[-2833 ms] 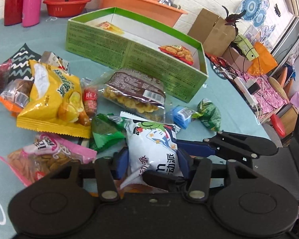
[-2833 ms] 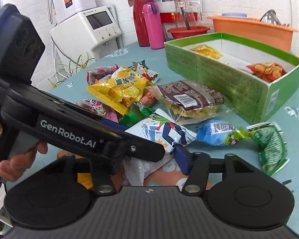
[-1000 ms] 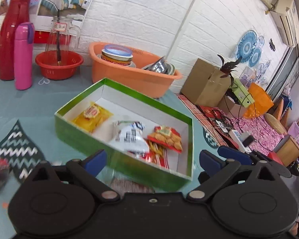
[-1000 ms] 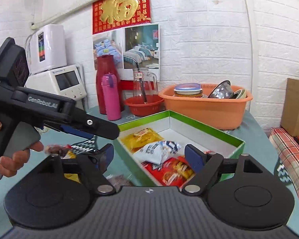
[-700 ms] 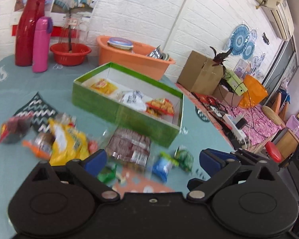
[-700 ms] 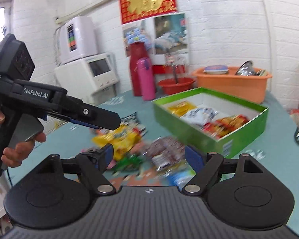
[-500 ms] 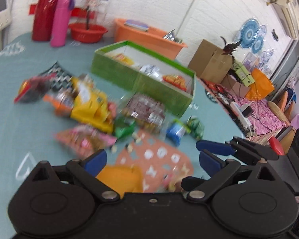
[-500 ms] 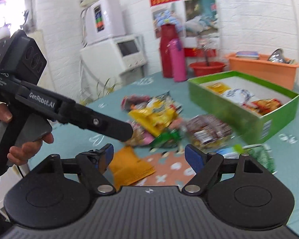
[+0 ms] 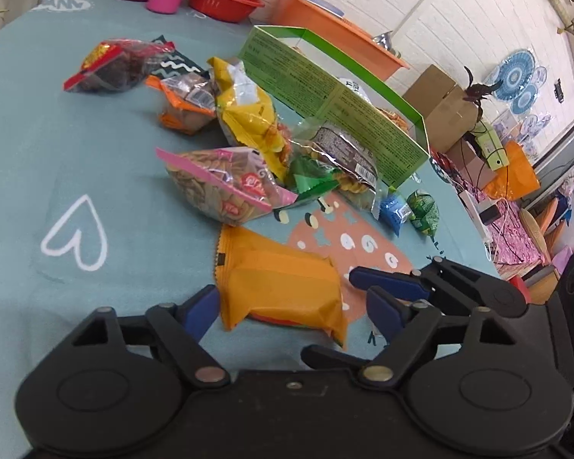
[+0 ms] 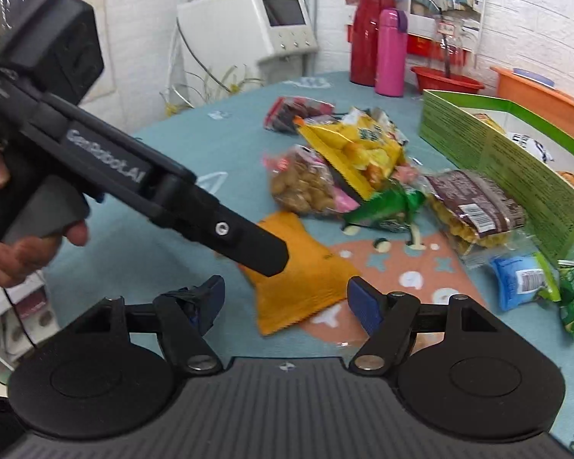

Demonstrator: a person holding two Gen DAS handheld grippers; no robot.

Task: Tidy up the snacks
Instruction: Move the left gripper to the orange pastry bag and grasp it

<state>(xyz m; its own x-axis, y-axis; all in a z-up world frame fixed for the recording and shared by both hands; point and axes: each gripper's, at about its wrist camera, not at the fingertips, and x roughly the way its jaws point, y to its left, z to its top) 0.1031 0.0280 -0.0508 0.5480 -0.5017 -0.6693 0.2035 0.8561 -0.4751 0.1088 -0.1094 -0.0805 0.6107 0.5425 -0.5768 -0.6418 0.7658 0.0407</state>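
I reach for next snack. Left gripper wide apart around orange packet, near on desk. Right gripper released, empty. Next I squeeze, carry to far green box.

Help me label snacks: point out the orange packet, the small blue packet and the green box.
orange packet (image 9: 283,287), left wrist view, middle of its face.
small blue packet (image 10: 518,277), right wrist view, its label.
green box (image 9: 325,88), left wrist view, printed outer wall.

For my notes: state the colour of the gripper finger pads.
Blue pads, clearest in the left wrist view.
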